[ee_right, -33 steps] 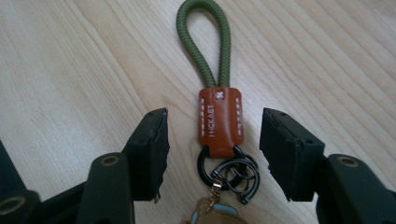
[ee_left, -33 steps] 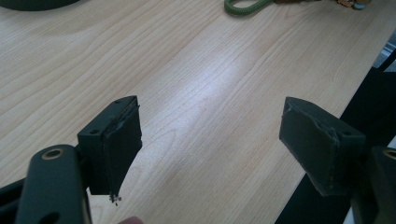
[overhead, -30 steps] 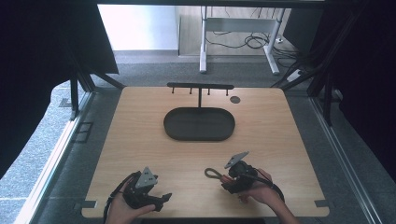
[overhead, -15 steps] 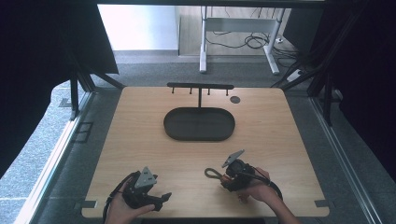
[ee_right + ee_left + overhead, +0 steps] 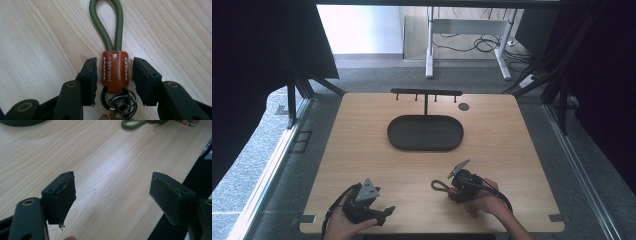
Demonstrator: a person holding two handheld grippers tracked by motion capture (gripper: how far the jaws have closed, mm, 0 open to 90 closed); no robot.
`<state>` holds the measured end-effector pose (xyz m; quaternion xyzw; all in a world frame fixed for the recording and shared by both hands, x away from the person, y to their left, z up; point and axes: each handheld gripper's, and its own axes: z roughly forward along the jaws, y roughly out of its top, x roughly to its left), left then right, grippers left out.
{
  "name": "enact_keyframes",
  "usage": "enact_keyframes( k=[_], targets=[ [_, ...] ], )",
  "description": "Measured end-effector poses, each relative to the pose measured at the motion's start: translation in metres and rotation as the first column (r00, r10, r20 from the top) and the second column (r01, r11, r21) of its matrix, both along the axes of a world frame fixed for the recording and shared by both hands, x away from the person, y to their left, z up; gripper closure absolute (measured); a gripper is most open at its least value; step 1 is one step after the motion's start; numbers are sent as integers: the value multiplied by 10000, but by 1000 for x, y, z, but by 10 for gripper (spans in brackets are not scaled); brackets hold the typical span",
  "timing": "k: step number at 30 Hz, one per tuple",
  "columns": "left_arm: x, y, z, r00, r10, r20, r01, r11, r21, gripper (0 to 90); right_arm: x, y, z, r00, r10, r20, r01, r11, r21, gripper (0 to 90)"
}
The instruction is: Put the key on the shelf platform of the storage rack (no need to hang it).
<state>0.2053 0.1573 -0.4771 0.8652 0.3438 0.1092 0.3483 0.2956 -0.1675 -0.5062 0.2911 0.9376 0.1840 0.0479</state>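
**Keychain framed by the right fingers, not yet gripped**

A keychain (image 5: 113, 72) is seen lying flat on the wooden counter (image 5: 362, 150), near its front edge and right of centre. It is made up of a green cord loop (image 5: 107, 22), a brown leather tab (image 5: 115, 71) and black rings (image 5: 121, 101). In the right gripper view the tab is bracketed by the right gripper (image 5: 114, 75): one of the fingers (image 5: 88, 77) stands on each side of it, and a narrow strip of wood is visible between each finger and the leather. The fingers have just been closing, yet the tab is not pressed. The cord loop points away from the gripper, and the rings lie nearest to its body.

In the high view the right gripper (image 5: 451, 186) is held low over the counter, with the loop showing to its left. The left gripper (image 5: 384, 212) is held at the front left, well apart from the keychain. Its fingers (image 5: 62, 195) are spread wide, with only bare wood between them.

A dark oval tray (image 5: 402, 142) rests at the counter's middle, and a black rack (image 5: 427, 93) stands behind it.
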Motion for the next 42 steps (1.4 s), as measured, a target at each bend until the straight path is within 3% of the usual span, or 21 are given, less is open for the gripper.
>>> enact_keyframes(
  k=[8, 23, 30, 42],
  targets=[
    [0, -1, 1, 10000, -12, 16, 12, 10000, 15, 215, -1, 1, 1, 10000, -84, 35, 84, 9999, -148, 649],
    [0, 0, 0, 10000, 21, 11, -21, 10000, 4, 215, 0, -1, 2, 10000, -81, -50, 80, 9998, -154, 669],
    [0, -1, 0, 10000, -3, -7, 3, 10000, 19, 215, 1, -5, 16, 9997, 10, -227, -2, 9995, 324, 669],
    [1, -1, -1, 10000, 0, -26, 0, 10000, 26, 215, 6, -17, 40, 9999, -153, -2, 153, 9968, 780, 670]
  ],
)
